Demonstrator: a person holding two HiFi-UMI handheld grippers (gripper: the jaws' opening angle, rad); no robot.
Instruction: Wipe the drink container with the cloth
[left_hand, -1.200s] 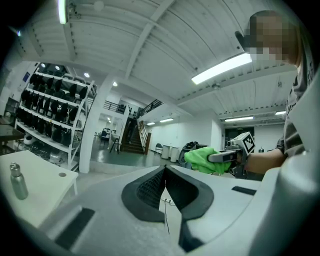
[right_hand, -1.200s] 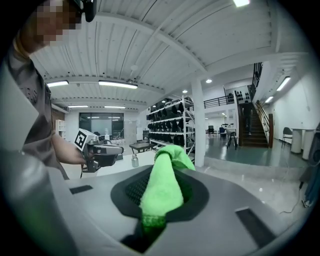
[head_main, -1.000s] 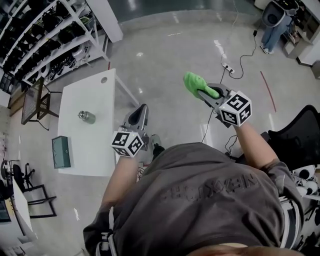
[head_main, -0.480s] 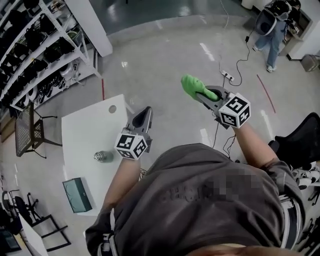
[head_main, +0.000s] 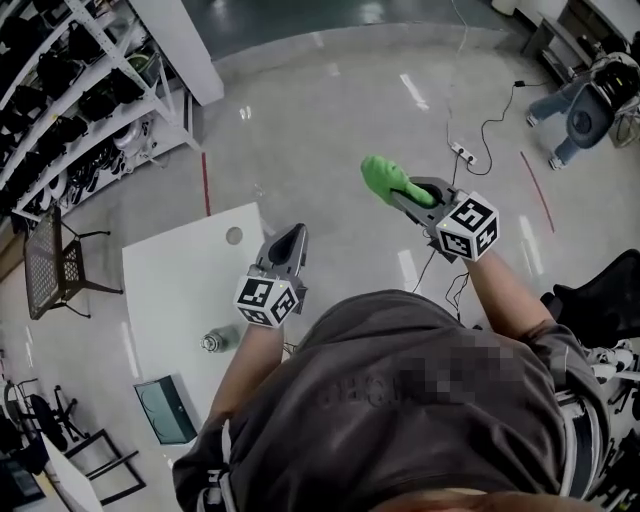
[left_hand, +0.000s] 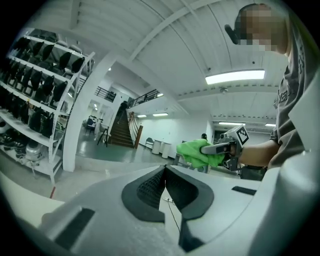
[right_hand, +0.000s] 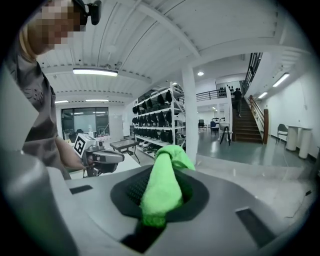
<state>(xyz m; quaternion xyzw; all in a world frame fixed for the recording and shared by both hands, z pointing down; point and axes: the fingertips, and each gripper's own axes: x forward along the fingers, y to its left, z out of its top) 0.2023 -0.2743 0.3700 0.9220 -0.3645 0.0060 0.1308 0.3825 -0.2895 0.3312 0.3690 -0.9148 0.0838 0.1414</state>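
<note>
Cloth: green fabric cloth (head_main: 381, 174) pinched in right fingers (head_main: 416, 191).
Container: silver metal can (head_main: 212, 341) on white tabletop (head_main: 170, 285), apart from both.
Left fingers (head_main: 285, 245): pressed together, empty.

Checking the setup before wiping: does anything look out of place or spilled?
Nothing stands out. The drink container and a teal box sit on the white table, no spill visible. The right gripper holds the green cloth over the floor.
</note>
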